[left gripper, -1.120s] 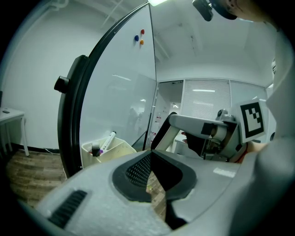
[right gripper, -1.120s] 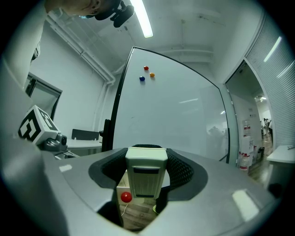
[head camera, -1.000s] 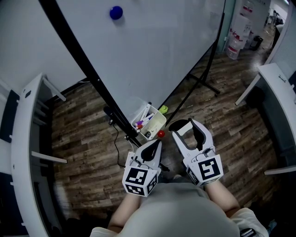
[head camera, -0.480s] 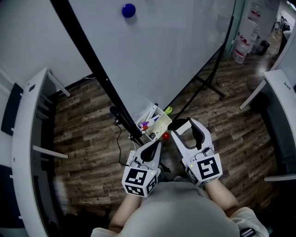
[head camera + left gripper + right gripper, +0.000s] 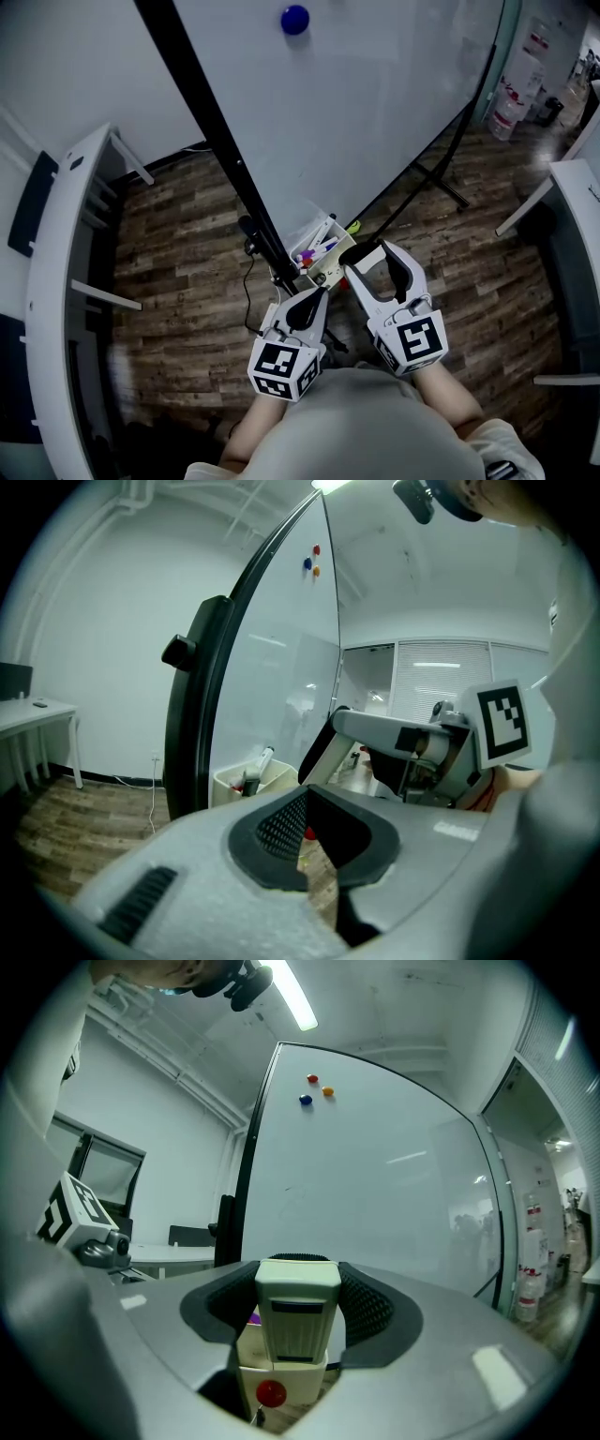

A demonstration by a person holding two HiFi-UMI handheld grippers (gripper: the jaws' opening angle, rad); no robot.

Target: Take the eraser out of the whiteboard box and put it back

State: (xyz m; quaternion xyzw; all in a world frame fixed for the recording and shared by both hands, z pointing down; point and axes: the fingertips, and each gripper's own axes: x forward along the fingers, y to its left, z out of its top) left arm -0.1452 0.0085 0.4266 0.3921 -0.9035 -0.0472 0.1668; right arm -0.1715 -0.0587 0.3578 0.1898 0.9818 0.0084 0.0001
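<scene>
While upright, cream ribbed eraser (image 5: pixel 298 1321) (dark-slotted).

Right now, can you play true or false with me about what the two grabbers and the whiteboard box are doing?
1. The right gripper is holding the eraser. True.
2. The left gripper is holding a marker. False: its jaws are together with nothing between them.
3. The box has markers in it. True.
4. The magnet on the front of the box is green. False: it is a red magnet.
5. A blue magnet is stuck on the whiteboard. True.
</scene>
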